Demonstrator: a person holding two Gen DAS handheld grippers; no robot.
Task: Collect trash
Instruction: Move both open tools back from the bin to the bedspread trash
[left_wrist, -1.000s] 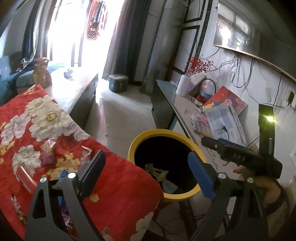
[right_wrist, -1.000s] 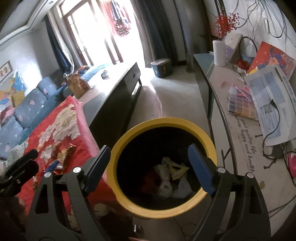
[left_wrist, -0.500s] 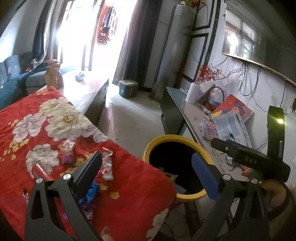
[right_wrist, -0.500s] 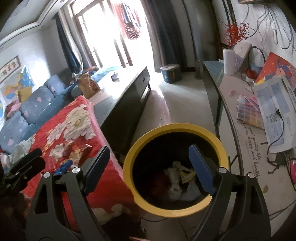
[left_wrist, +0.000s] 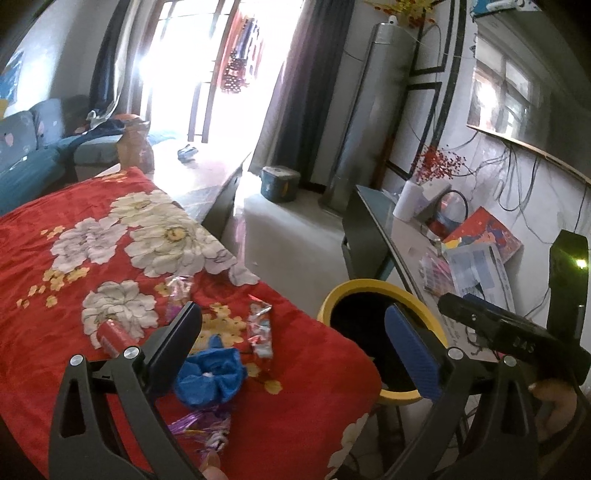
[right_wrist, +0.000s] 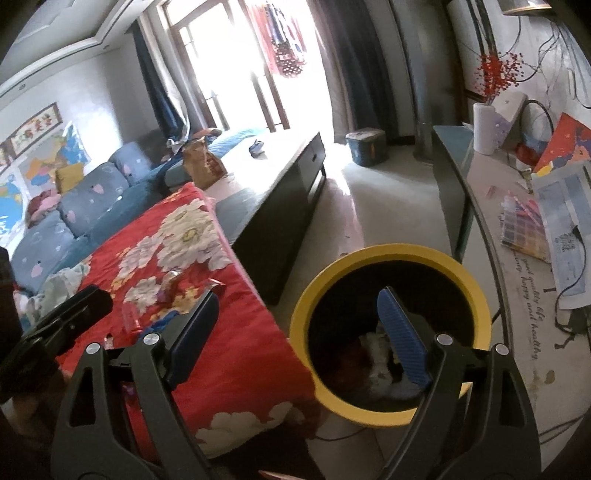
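Yellow-rimmed trash bin (right_wrist: 391, 325) on the floor, just beside the red floral blanket (left_wrist: 110, 236). Left gripper (left_wrist: 295, 339) spread wide and empty above the blanket's edge nearest the bin. Right gripper (right_wrist: 295, 332) wide and empty over the bin's rim. Beside the bin, on the blanket: crumpled blue wrapper (left_wrist: 208, 376), candy wrapper (left_wrist: 260, 328), red tube (left_wrist: 114, 338). Crumpled trash (right_wrist: 373, 365) inside the bin.

I was working in a lived-in home sitting room: a blue sofa (right_wrist: 85, 206) at nine o'clock, a red flowered blanket (left_wrist: 110, 236) below it, curtained balcony doors (right_wrist: 236, 74) at twelve, a cluttered side table (right_wrist: 517, 236) at three.
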